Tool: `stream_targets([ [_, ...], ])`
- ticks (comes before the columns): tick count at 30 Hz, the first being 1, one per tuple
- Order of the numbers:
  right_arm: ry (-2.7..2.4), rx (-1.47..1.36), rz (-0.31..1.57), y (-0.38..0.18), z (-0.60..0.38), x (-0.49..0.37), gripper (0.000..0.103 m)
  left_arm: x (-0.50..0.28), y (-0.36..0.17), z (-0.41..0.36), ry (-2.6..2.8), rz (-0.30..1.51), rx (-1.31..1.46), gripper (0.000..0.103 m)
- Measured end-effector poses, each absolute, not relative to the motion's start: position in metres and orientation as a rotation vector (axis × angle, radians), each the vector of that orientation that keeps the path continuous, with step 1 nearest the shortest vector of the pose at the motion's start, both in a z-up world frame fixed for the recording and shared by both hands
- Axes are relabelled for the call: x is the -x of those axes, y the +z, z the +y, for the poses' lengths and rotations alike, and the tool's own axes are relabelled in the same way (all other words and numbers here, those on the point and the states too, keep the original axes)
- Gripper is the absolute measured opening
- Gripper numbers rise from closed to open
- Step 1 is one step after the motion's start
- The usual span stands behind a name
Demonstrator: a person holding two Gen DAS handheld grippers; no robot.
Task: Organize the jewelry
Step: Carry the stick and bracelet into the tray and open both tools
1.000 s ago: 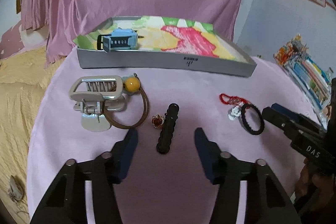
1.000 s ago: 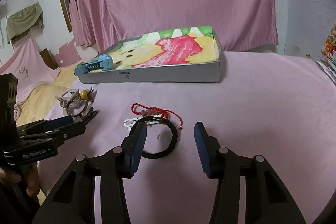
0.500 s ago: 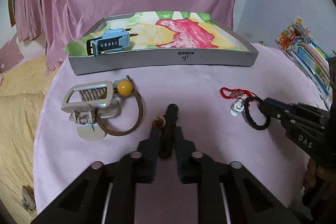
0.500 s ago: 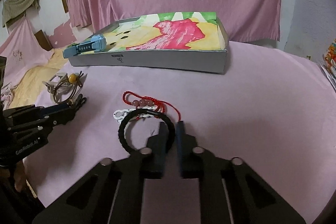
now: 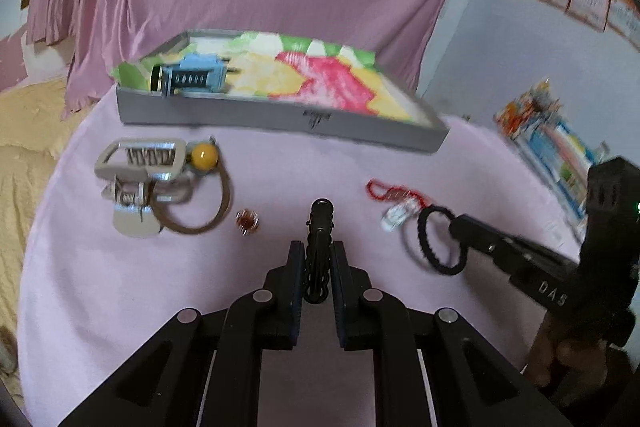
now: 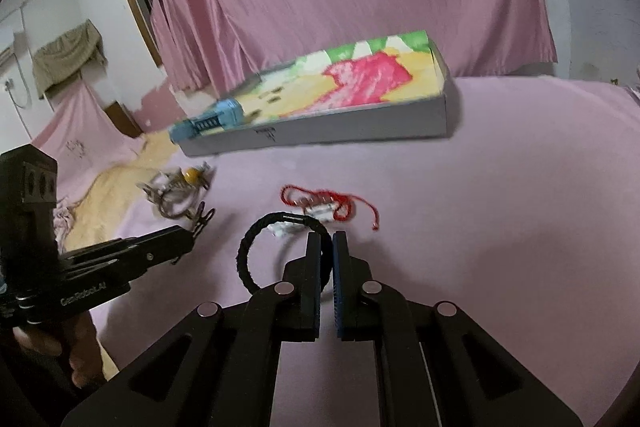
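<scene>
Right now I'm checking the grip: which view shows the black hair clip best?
The left wrist view: the black hair clip sits centred, pinched lengthwise in the left tool. The right wrist view shows only its tip beyond that tool, blurred.

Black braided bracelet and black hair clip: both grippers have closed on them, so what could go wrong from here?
1. The right gripper pinches only one edge of the black braided bracelet; the free loop hangs out sideways and may slip or swing.
2. The red string bracelet and white clasp lie close against it and might be dragged along.
3. The left gripper holds the black hair clip near one end; it could pivot on the way to the grey tray.
</scene>
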State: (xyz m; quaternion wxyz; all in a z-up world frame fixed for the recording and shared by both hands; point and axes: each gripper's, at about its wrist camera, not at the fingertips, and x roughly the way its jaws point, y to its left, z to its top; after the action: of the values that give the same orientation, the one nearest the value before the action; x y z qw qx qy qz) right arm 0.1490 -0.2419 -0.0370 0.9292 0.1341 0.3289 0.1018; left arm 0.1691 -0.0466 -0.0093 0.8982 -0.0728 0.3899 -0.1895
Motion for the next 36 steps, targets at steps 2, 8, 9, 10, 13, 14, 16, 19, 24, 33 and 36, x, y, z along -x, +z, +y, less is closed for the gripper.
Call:
stream_targets([
  [2,0.208,-0.268,0.635,-0.030,-0.243,-0.149,0.005,-0.169,-0.003,-0.046,-0.396,0.761,0.174,0.012],
  [8,0.203,-0.250,0.583,-0.006,-0.251,-0.167,0.005,-0.192,0.019,-0.044,-0.377,0.693,0.215,0.012],
  [9,0.199,-0.245,0.580,-0.002,-0.252,-0.173,0.005,-0.197,0.023,-0.043,-0.369,0.683,0.219,0.012],
  [10,0.200,-0.243,0.575,0.002,-0.253,-0.178,0.005,-0.202,0.027,-0.043,-0.364,0.675,0.222,0.012],
  [13,0.192,-0.215,0.572,0.012,-0.254,-0.199,0.005,-0.219,0.037,-0.042,-0.363,0.651,0.228,0.012],
  [14,0.192,-0.207,0.572,0.015,-0.254,-0.208,0.005,-0.225,0.040,-0.043,-0.356,0.645,0.221,0.012],
  [16,0.191,-0.201,0.577,0.019,-0.254,-0.220,0.005,-0.237,0.043,-0.043,-0.342,0.641,0.210,0.012],
  [19,0.186,-0.189,0.584,0.021,-0.253,-0.242,0.005,-0.257,0.042,-0.045,-0.326,0.654,0.193,0.012],
  [24,0.170,-0.174,0.623,0.015,-0.249,-0.275,0.005,-0.290,0.033,-0.046,-0.304,0.708,0.186,0.012],
  [33,0.165,-0.156,0.739,-0.012,-0.241,-0.313,0.005,-0.320,0.014,-0.051,-0.284,0.786,0.162,0.012],
  [36,0.162,-0.150,0.768,-0.020,-0.239,-0.320,0.005,-0.327,0.007,-0.053,-0.284,0.824,0.156,0.012],
])
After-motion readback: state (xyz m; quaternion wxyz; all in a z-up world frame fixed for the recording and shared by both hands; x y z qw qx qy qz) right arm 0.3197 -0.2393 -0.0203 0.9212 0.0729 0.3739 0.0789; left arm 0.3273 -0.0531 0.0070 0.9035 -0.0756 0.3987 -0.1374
